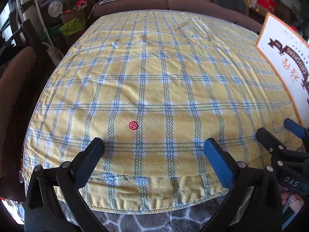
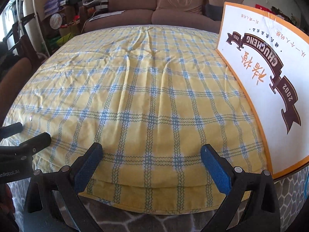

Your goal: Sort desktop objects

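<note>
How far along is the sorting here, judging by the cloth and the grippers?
Either not begun or already finished. The checked cloth carries only the white box at its right edge. The left gripper and right gripper are open, holding nothing. No loose items show; the frames cannot settle which.

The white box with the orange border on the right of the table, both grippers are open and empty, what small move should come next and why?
Probably ease the right gripper toward the white box. It is the only object visible on the checked cloth, and it stands on that gripper's side; the left gripper faces bare cloth.
</note>
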